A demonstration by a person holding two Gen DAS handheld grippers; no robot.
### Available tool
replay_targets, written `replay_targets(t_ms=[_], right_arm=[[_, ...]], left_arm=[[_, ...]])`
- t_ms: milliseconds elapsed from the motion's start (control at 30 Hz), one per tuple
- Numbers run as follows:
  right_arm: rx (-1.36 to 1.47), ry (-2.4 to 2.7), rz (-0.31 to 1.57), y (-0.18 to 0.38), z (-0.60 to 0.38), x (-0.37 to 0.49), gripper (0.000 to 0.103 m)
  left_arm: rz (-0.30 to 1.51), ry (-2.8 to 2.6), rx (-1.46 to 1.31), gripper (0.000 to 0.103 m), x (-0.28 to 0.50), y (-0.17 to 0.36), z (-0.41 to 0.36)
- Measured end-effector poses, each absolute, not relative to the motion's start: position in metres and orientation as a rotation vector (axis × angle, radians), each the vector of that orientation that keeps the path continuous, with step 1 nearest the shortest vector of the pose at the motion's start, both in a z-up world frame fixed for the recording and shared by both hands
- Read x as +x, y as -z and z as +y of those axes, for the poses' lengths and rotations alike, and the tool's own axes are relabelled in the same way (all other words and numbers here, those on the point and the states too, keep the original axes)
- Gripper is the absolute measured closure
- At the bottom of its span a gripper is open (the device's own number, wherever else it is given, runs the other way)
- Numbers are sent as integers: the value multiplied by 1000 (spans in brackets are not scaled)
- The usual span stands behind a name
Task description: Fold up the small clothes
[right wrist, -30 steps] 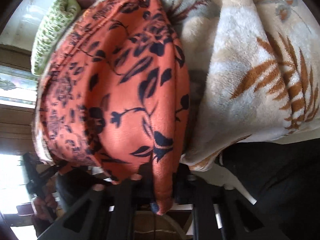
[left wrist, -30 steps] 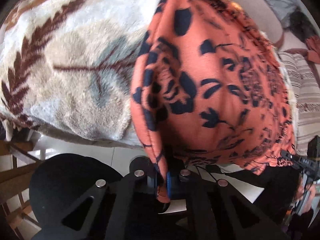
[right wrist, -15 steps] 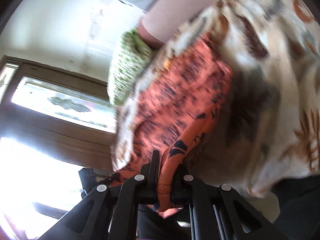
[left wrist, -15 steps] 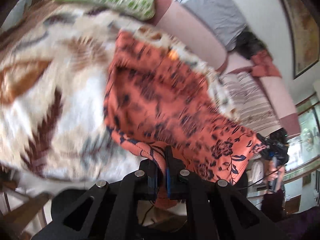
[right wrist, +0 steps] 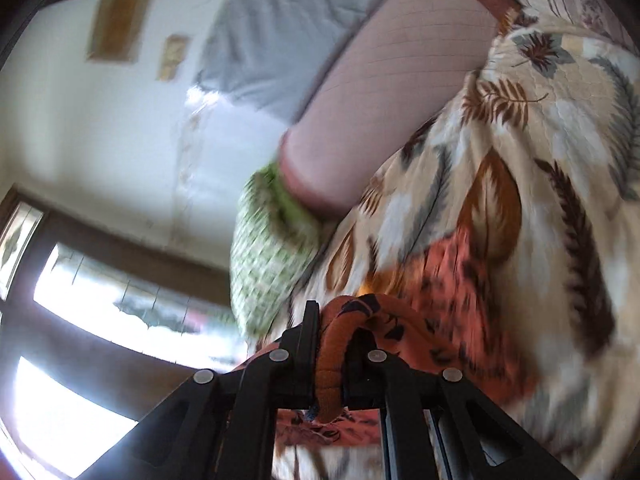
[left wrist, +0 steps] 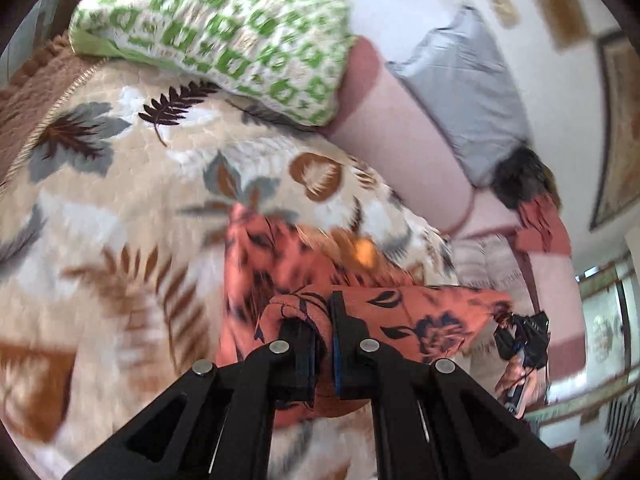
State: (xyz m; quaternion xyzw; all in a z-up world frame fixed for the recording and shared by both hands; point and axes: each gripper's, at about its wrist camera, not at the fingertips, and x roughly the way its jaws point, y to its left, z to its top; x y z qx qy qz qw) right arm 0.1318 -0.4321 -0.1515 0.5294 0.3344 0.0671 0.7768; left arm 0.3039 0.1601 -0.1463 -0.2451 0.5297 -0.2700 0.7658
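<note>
An orange garment with a dark blue flower print lies partly on a leaf-patterned blanket. My left gripper is shut on one corner of the cloth, which bunches between its black fingers. From there the held edge stretches taut to the right toward the other gripper, seen small there. In the right wrist view my right gripper is shut on a rolled orange edge of the same garment, whose far part still rests on the blanket. Both views are motion-blurred.
A green and white crocheted cushion lies at the blanket's far edge, against a pink bolster. A grey pillow leans on the white wall behind. A bright window fills the lower left of the right wrist view.
Both grippers have lifted and swung forward over the blanket, carrying their corners of the orange garment with them. The cloth, spread wide before, now doubles over toward the cushion.
</note>
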Motion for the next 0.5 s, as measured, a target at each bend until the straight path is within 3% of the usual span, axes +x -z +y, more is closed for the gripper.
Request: replay_targets(t_ms=[200,333,500], right_arm=[[1301,26,863,258,-459,219,90],[1526,77,889,325,-484,236,89],[1592,-12,867,343,-501,240,89]], left_arm=[[1308,417,-523,97,391,233,124],[1349,389,-656,97,405,273,134],[1297,485,-836,97,402,282,157]])
